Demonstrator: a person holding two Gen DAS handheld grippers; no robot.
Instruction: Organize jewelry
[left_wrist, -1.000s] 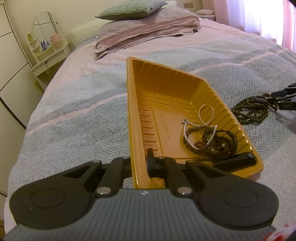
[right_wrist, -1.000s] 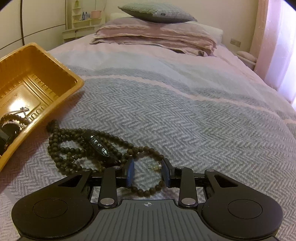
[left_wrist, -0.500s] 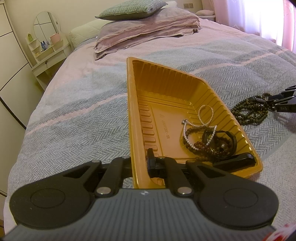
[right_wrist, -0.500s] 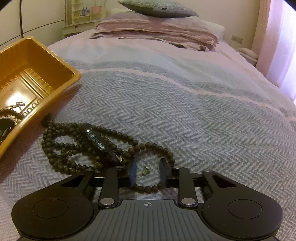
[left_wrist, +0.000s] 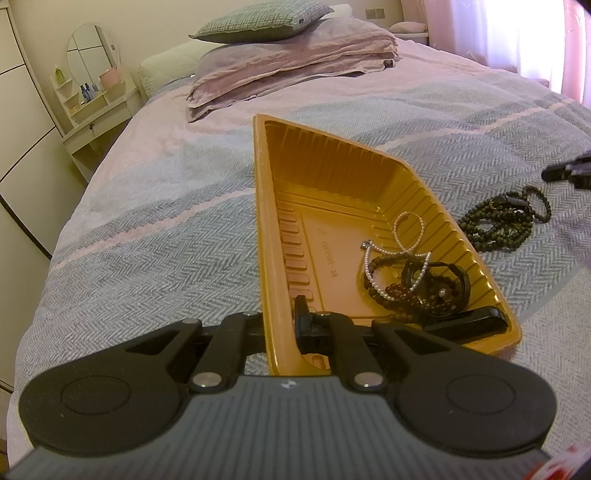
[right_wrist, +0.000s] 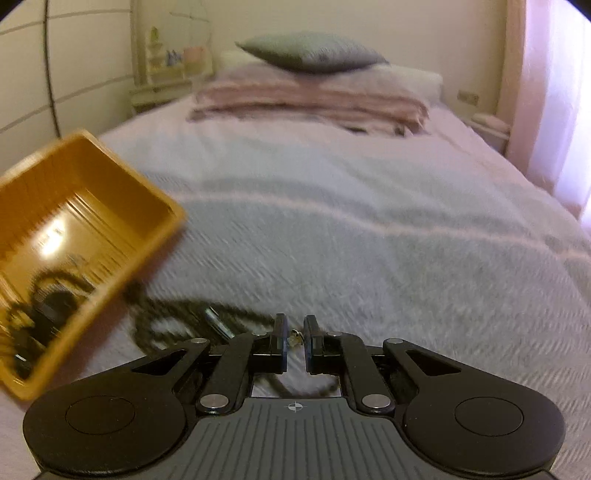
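A gold plastic tray (left_wrist: 332, 177) lies on the striped bedspread. My left gripper (left_wrist: 282, 314) is shut on its near wall, one finger inside and one outside. In the tray lie a pearl strand (left_wrist: 408, 229), dark bead bracelets (left_wrist: 406, 291) and a black clip (left_wrist: 465, 319). A long dark bead necklace (left_wrist: 498, 229) rests on the bed right of the tray, blurred in the right wrist view (right_wrist: 166, 314). My right gripper (right_wrist: 294, 328) hangs just above it. Its jaws are closing, with a small gold earring (right_wrist: 295, 338) pinched between the pads. The tray (right_wrist: 122, 192) is to its left.
Pillows (left_wrist: 258, 26) and a folded pink blanket (left_wrist: 295, 62) lie at the head of the bed. A small dresser with a round mirror (left_wrist: 92, 55) stands at the far left. Pink curtains (right_wrist: 554, 92) hang on the right. Wardrobe doors (left_wrist: 18, 110) line the left.
My right gripper closed on the small earring and rose off the bedspread, leaving the bead necklace lying. The left gripper and the tray kept still.
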